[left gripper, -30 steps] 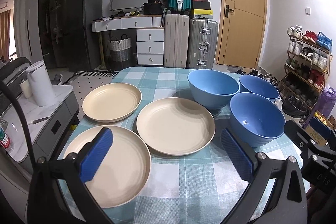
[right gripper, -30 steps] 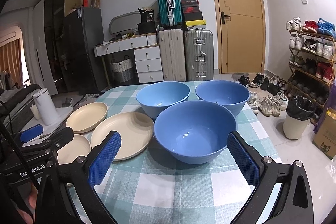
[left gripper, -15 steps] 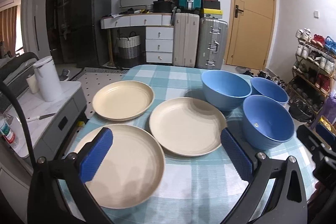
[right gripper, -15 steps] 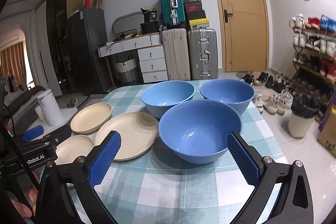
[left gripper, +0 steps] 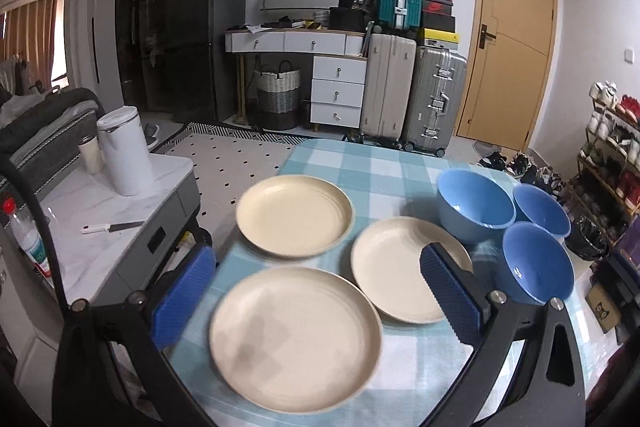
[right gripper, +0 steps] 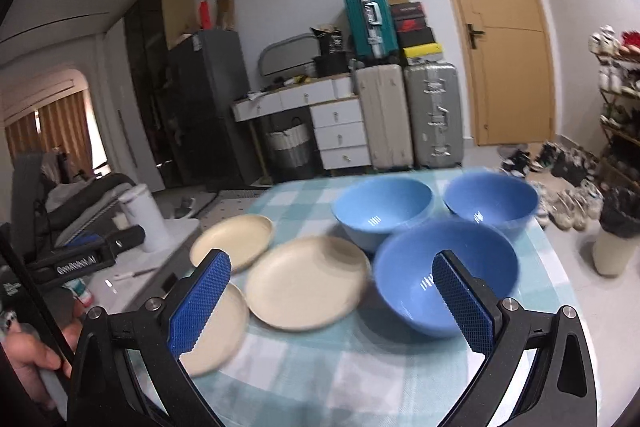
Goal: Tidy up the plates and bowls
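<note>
Gripping the handle of the left gripper (right gripper: 86,261), a hand (right gripper: 30,349) showed at the far left edge of the right wrist view, fingers curled round the black grip, the tool pointing toward the table's left edge. In its own view the left gripper (left gripper: 318,301) hung level above the near edge of the table (left gripper: 360,163), jaws spread wide and holding nothing, its blue pads (left gripper: 182,297) apart on either side of the near plate (left gripper: 294,339). That cream plate lay by the near-left corner of the checked cloth. The far plate (left gripper: 294,215) sat behind it along the left edge, apart from it. The middle plate (left gripper: 400,267) lay further right, toward the table's centre, close to the near plate's rim; whether the two touched could not be told.

Right of the plates stood three blue bowls, all upright. The back-left bowl (left gripper: 474,209) sat just behind the middle plate. The back-right bowl (left gripper: 542,209) stood beside it at the right edge. The near bowl (left gripper: 536,267) sat in front of those two, near the right edge.

The right gripper (right gripper: 330,299) hovered over the near edge too, tilted slightly, jaws wide apart and empty. Its left pad (right gripper: 200,301) lay over the near plate (right gripper: 218,331) and its right pad over the near bowl (right gripper: 444,269), with the middle plate (right gripper: 306,281) between them. This view was blurred by motion.
</note>
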Available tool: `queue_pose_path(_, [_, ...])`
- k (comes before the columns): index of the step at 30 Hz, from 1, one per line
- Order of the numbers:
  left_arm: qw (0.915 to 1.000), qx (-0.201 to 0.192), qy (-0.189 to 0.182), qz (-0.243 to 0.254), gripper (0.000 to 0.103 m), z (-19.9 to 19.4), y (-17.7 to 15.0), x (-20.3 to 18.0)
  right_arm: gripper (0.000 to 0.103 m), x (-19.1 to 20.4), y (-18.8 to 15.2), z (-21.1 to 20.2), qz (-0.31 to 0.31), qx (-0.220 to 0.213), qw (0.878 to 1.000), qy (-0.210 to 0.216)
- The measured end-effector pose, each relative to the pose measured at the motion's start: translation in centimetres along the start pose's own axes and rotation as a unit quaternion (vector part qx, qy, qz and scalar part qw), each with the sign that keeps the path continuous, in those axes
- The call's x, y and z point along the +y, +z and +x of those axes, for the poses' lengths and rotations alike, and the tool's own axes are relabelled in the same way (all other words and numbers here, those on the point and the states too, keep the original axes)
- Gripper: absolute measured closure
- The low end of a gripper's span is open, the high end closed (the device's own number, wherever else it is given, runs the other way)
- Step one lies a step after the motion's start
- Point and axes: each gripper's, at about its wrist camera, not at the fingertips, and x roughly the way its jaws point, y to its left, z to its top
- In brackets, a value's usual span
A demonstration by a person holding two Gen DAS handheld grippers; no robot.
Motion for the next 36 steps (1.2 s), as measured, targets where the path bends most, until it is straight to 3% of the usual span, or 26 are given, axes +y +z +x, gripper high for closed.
queue_pose_path(4, [0.9997,0.013,-0.010,-0.015,0.000,1.2,3.0,3.1,0.000,2.8,5.4,1.1,-0.026,-0.006,0.999,0.024])
queue_pose_path(6, [0.9987,0.022,-0.034,-0.030,0.000,2.4,4.6,5.0,0.000,4.4,7.6,2.5,-0.048,-0.001,0.998,0.030])
queue_pose_path(7, [0.9985,0.030,-0.026,-0.037,0.000,3.3,5.3,5.7,0.000,5.6,8.7,3.7,-0.068,0.005,0.997,0.031])
queue_pose_path(12, [0.9951,0.091,-0.008,-0.037,0.000,9.2,6.9,7.7,0.000,10.5,11.5,11.8,-0.144,0.080,0.986,0.030])
queue_pose_path(17, [0.9871,0.150,-0.011,-0.055,0.002,15.7,6.9,9.8,0.000,13.5,11.4,21.3,-0.139,0.186,0.971,0.056])
queue_pose_path(19, [0.9831,0.172,-0.024,-0.057,0.002,18.0,6.7,10.0,0.000,14.0,11.0,24.4,-0.134,0.212,0.967,0.053])
queue_pose_path(26, [0.9762,0.213,-0.016,-0.036,0.002,23.4,6.4,9.7,0.000,14.2,9.3,35.3,-0.096,0.294,0.949,0.056])
queue_pose_path(29, [0.9719,0.231,-0.027,-0.038,0.002,25.3,6.1,10.2,0.000,13.9,8.3,38.9,-0.063,0.329,0.939,0.074])
queue_pose_path(34, [0.9645,0.254,-0.033,-0.065,0.002,27.8,5.4,11.6,0.001,13.3,5.8,43.4,-0.058,0.370,0.926,0.044])
queue_pose_path(36, [0.9630,0.258,-0.036,-0.068,0.002,28.4,5.2,11.9,0.005,12.9,4.6,44.7,-0.057,0.386,0.920,0.035])
